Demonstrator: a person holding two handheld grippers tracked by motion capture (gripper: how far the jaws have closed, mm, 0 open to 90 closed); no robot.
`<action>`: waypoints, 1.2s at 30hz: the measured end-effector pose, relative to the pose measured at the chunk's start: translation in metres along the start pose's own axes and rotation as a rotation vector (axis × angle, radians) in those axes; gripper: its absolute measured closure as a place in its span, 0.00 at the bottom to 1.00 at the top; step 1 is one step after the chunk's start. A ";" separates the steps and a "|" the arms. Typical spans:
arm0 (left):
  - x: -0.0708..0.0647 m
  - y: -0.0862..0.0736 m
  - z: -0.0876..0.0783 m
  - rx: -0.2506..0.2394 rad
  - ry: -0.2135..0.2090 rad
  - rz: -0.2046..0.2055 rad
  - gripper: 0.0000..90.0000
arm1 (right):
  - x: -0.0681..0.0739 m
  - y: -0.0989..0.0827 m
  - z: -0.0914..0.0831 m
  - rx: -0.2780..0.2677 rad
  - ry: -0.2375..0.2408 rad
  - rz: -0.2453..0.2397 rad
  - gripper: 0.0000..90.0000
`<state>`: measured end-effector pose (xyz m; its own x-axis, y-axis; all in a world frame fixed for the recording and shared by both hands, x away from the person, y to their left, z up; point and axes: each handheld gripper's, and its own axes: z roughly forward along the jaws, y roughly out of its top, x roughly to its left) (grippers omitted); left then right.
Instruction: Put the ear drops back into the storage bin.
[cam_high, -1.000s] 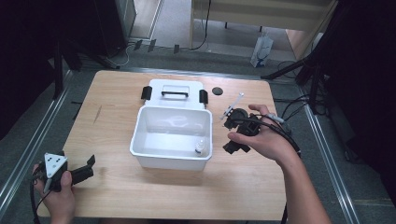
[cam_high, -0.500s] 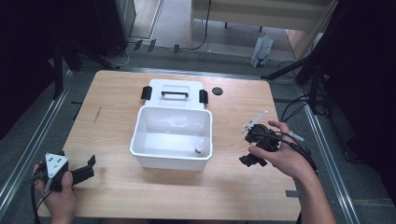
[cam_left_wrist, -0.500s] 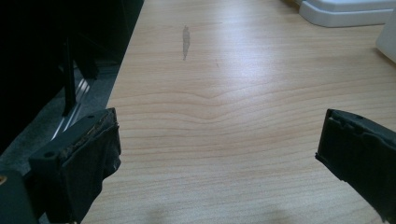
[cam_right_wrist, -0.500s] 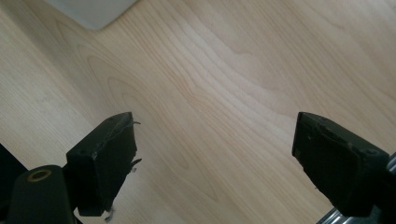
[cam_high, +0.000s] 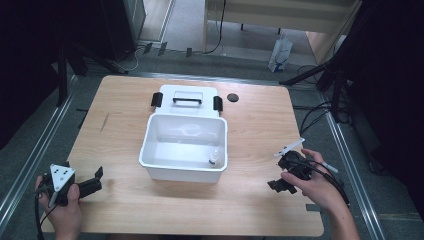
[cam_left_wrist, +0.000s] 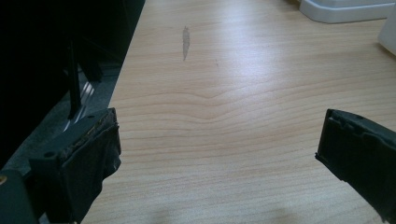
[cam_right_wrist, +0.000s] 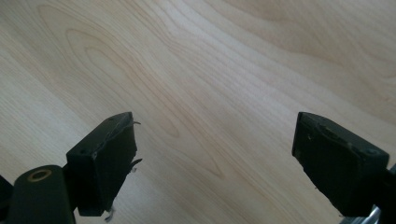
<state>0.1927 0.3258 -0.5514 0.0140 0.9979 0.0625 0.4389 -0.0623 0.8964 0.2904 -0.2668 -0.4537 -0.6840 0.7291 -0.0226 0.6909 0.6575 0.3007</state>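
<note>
- Wooden table (cam_high: 250, 200): light grain, rounded corners. Broad bare wood lies to the left, right and near side of the bin; a dark streak (cam_left_wrist: 185, 41) marks the left half.
- White plastic bin (cam_high: 184, 170): open-topped, rectangular, near the table's centre. Its rim stands well apart from both grippers.
- Small bottle (cam_high: 213, 158): upright inside the bin, in the near right corner, close to the walls.
- White lid (cam_high: 187, 95): lies flat just behind the bin, touching or nearly touching its far wall; has a dark handle and two black latches at its ends.
- Small black disc (cam_high: 232, 97): on the table just right of the lid, near the far edge.
- Left gripper (cam_high: 95, 179): held in a hand at the near left corner, beside the table's edge. Jaws spread wide, bare wood between them.
- Right gripper (cam_high: 277, 185): held in a hand on the right side, well clear of the bin. Jaws spread wide over bare wood, nothing between them.
</note>
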 end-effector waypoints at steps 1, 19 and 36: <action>0.000 0.000 0.000 -0.001 0.001 0.000 0.00 | -0.001 -0.006 0.004 -0.007 0.000 0.013 0.15; -0.003 0.000 0.000 0.003 0.011 0.021 0.00 | -0.002 -0.077 0.046 -0.306 -0.073 0.156 0.15; -0.003 0.000 0.001 0.013 0.016 0.022 0.00 | -0.012 -0.126 0.058 -0.782 -0.005 0.354 0.15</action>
<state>0.1939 0.3226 -0.5516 0.0094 0.9959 0.0896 0.4506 -0.0842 0.8887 0.2255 -0.3476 -0.5469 -0.4558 0.8689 0.1930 0.5025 0.0723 0.8615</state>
